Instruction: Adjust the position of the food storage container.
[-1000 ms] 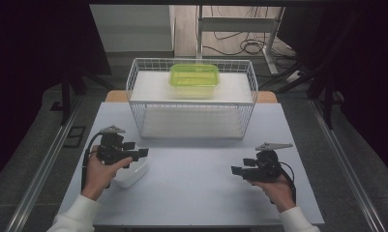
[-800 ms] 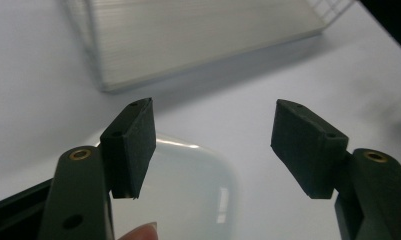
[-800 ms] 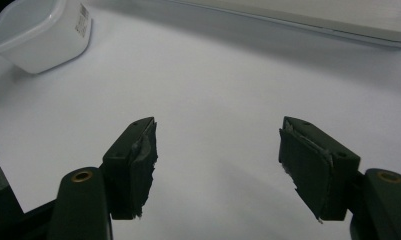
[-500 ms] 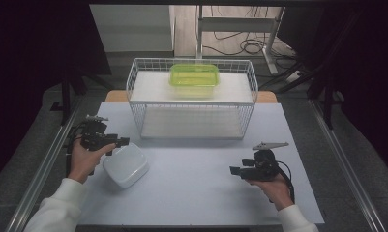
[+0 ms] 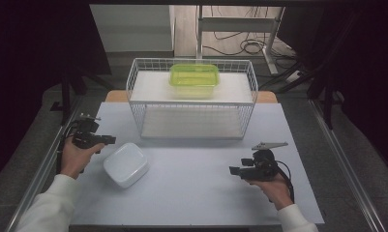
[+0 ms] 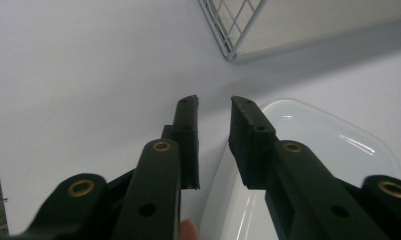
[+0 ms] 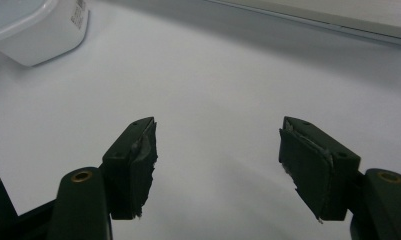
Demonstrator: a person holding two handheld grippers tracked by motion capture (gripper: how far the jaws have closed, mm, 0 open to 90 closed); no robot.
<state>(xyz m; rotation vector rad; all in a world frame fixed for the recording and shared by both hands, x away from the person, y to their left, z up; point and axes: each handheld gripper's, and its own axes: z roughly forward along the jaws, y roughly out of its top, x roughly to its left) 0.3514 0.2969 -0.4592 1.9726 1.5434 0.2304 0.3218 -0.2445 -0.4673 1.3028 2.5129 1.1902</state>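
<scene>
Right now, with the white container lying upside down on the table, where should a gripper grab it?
Probably by the rim of the white container, on the edge facing the left gripper. Its flat base faces up and looks wider than the jaws' gap, while the flared lip at the table is thin enough to pinch. Come in low from the person's left side, one jaw under the lip.

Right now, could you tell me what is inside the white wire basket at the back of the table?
The white wire basket holds a translucent green plastic container with a lid, standing on a white shelf board. The lid hides whatever the container holds.
</scene>
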